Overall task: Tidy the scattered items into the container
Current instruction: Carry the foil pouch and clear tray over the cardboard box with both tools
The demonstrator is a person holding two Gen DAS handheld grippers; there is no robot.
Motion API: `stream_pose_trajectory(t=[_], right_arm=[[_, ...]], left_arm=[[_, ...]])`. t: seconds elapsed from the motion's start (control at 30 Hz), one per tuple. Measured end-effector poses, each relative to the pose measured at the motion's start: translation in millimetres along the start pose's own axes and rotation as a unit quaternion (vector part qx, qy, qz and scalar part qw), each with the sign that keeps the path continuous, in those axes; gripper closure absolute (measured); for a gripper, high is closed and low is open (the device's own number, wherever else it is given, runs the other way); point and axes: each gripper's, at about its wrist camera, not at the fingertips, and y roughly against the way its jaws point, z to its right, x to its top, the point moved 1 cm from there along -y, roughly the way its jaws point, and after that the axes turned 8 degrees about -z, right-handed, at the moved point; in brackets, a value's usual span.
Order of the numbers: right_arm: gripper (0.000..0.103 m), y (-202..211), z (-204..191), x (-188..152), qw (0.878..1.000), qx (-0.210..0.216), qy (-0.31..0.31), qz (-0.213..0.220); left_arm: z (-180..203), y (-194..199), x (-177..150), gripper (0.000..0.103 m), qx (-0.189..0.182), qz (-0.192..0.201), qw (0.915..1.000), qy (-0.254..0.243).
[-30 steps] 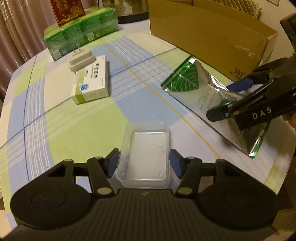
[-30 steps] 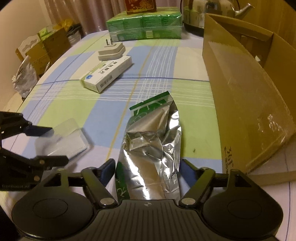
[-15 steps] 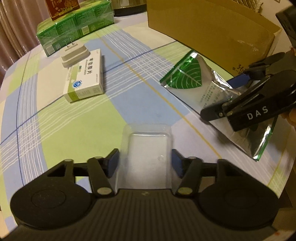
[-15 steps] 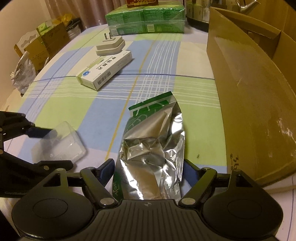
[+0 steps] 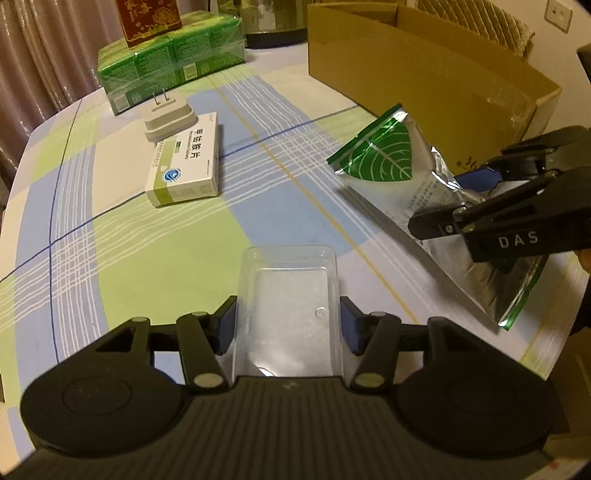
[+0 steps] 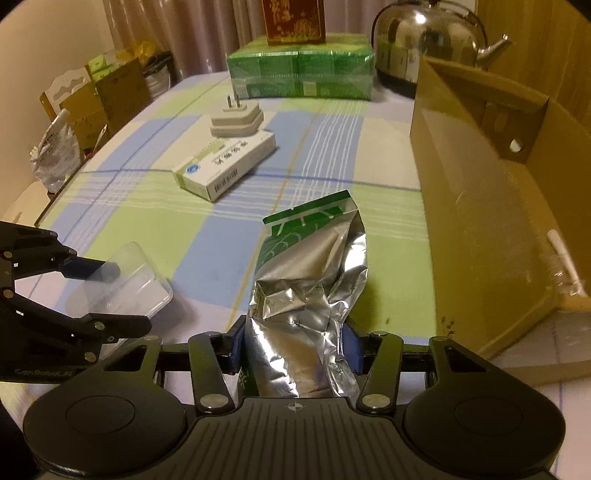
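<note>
Silver foil, crinkled and catching the light: the foil pouch (image 6: 310, 295) sits between the pads of the right tool (image 6: 293, 345), jaws closing on its lower end, pads pressing into the crumpled sides; its green leaf-printed top juts forward above the desk (image 6: 207, 236); over on the left, the left tool (image 5: 287, 325) is clamped on the clear plastic tray (image 5: 288, 306), both blue pads touching its side walls.

Now the danger; foil is slick and soft, so in my judgement a pinch this low could let the pouch fold or slide out on the way up; the clear tray is thin and springy, and too hard a squeeze might pop it free; both tools are close together, so crossing paths toward the box risks a knock.

Around them: the cardboard box (image 6: 498, 206), open-topped, stands just to the right of the pouch, its near wall tall enough to need clearing; farther up the desk a white medicine carton (image 5: 186, 168) lies with a plug adapter (image 5: 168, 118) resting on its far end, both still to be collected; behind those, a green shrink-wrapped pack (image 5: 170, 62) with a red box (image 6: 293, 20) on top, and a steel kettle (image 6: 428, 40) behind the cardboard box; nothing lies between pouch and box.
</note>
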Motion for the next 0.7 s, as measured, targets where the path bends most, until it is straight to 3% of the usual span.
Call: stream_pose_trajectory(t=[0.3, 0.7], right_arm=[[0.055, 40.9, -0.4, 14.9, 0.999, -0.003, 0.001, 0.039], [0.055, 120.6, 29.1, 55.3, 0.993, -0.003, -0.028, 0.116]], left_arm=[[7.1, 29.9, 16.9, 0.051, 0.021, 0.018, 0.9996, 0.0], [40.2, 71.6, 67.4, 0.051, 0.022, 0.071, 0.9971, -0.014]])
